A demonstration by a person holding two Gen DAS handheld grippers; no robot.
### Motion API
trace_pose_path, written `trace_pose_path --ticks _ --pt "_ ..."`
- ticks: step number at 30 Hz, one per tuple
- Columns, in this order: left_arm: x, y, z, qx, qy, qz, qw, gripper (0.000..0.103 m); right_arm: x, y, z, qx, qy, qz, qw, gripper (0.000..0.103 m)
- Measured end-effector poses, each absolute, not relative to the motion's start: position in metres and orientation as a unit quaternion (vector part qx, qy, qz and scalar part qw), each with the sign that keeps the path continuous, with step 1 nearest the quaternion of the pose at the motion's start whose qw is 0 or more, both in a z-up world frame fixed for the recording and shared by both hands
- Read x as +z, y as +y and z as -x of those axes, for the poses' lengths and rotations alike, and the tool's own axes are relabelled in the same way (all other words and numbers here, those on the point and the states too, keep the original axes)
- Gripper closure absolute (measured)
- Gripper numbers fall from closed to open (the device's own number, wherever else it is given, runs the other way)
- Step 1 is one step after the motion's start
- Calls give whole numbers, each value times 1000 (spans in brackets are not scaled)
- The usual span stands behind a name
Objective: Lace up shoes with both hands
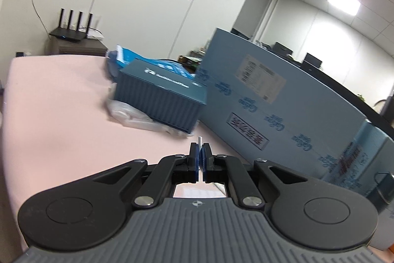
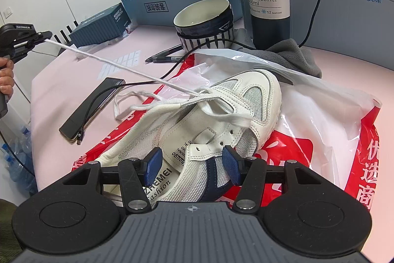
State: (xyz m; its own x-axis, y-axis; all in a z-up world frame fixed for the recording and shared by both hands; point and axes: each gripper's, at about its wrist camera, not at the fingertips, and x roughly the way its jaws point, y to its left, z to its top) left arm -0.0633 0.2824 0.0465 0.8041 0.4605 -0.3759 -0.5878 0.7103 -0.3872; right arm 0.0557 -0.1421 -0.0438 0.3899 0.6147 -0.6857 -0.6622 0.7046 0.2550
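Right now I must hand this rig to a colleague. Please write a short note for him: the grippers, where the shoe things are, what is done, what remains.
Left gripper: jaws shut on the white lace tip, holding it taut out to the left of the shoe.
Right gripper: jaws half open around the white shoe side wall at the collar; whether the pads press it is unclear.
The shoe lies on a red-and-white plastic bag.
Done: the lace runs through the front eyelets only.
Left: the nearer eyelets are still empty; thread them, then tie.

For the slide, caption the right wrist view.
Right gripper straddles white shoe's collar; left gripper pulls lace taut.
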Motion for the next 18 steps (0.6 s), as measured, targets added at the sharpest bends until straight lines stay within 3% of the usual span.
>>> trace_pose_path --ticks 18 --pt "34 301 80 329 139 263 896 101 -44 -142 -56 383 398 33 833 51"
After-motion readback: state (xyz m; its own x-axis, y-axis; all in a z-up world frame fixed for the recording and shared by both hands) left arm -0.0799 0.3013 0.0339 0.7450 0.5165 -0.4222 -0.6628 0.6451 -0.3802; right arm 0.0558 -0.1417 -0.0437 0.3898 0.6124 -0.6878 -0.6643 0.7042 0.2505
